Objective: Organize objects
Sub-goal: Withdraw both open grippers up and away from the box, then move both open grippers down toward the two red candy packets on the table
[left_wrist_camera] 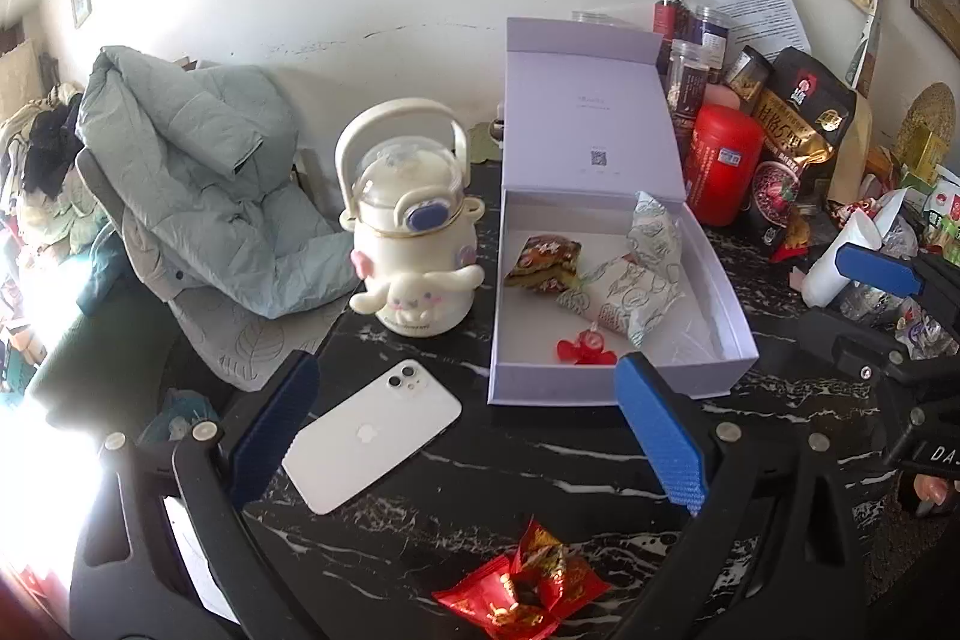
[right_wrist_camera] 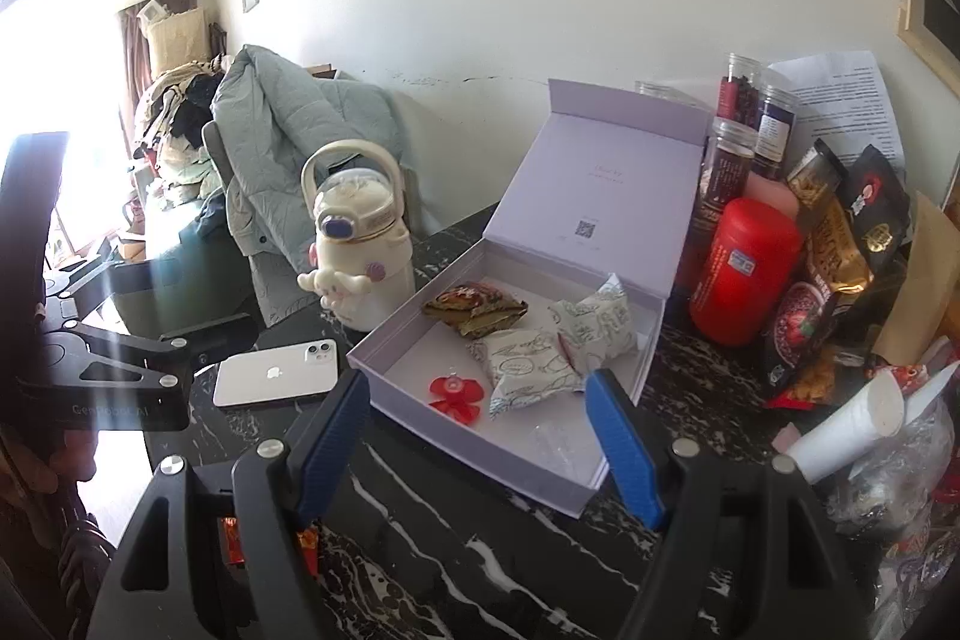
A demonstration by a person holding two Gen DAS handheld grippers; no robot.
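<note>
An open lavender box [left_wrist_camera: 600,382] stands on the black marble table [left_wrist_camera: 540,472]. It holds a brown snack packet [left_wrist_camera: 543,262], white wrapped packets [left_wrist_camera: 636,280] and a red flower-shaped piece [left_wrist_camera: 585,347]. My left gripper [left_wrist_camera: 468,430] hovers open just before the box, with a white phone [left_wrist_camera: 372,436] lying on the table under its left finger. A red candy wrapper [left_wrist_camera: 522,586] lies close in front of it. My right gripper [right_wrist_camera: 480,445] is open over the near corner of the box [right_wrist_camera: 600,196], with nothing between its fingers. One of its blue fingers [left_wrist_camera: 879,271] shows at the right.
A cream cartoon bottle [left_wrist_camera: 408,232] with a handle stands left of the box. Beyond it a grey-green jacket [left_wrist_camera: 198,172] hangs over a chair. At the right crowd a red canister [left_wrist_camera: 723,172], jars [left_wrist_camera: 687,70], snack bags [left_wrist_camera: 792,142] and a white cup [right_wrist_camera: 852,424].
</note>
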